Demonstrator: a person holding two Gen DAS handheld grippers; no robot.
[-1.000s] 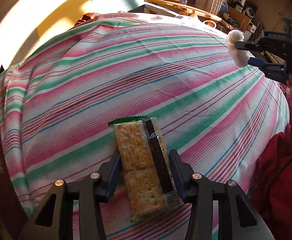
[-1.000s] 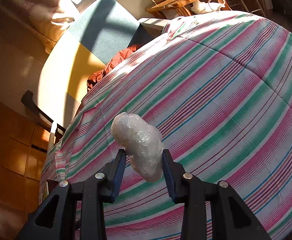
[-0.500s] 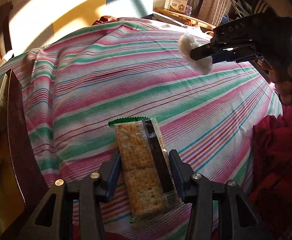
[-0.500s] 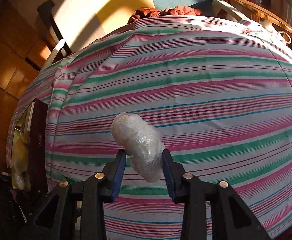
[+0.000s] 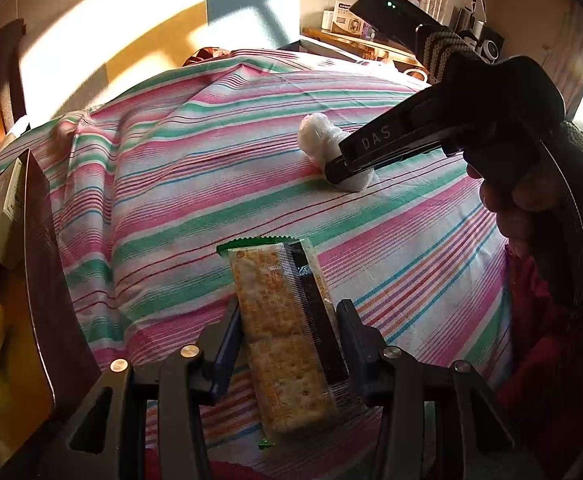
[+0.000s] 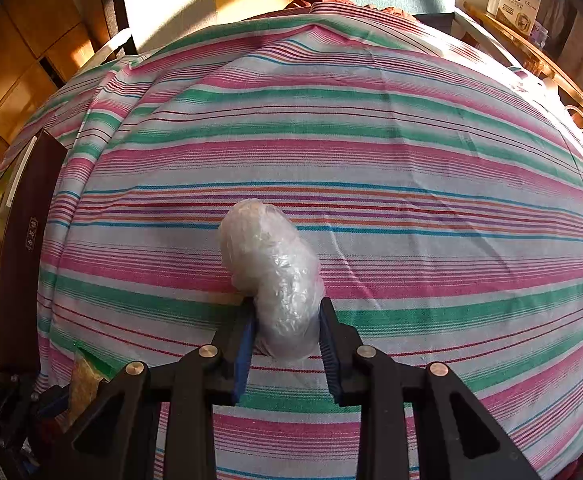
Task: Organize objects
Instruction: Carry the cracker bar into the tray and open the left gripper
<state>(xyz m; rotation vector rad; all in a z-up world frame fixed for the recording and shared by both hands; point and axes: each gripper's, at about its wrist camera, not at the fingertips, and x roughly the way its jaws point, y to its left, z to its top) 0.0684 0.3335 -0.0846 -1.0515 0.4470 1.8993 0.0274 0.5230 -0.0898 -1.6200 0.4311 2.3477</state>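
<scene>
the left gripper (image 5: 285,320) is seen clamped on a cracker packet (image 5: 283,332), which is held lengthwise between the pads and pointed toward 12 o'clock, its green crimped end farthest out. the grip on it is unchanged from a second ago. the right gripper (image 6: 285,316) is closed around a plastic-wrapped white bundle (image 6: 271,276), the bundle being pinched at its lower part and left to stick out toward 11 o'clock.

in the left wrist view the right gripper (image 5: 345,164) is now found at 2 o'clock, much nearer than a second ago, when it was held high at the right edge. the bundle (image 5: 323,142) has been brought low over the striped cloth (image 5: 195,184); whether it is touching cannot be told, though it looks right at the surface.

the cloth is spread under both tools. a dark box (image 6: 23,248) is seen at 9 o'clock in the right wrist view, at the cloth's edge, where half a second ago it sat smaller and lower. at 8 o'clock there, the left gripper and its packet are just caught. a wooden shelf (image 6: 531,56) is seen at 1 o'clock.
</scene>
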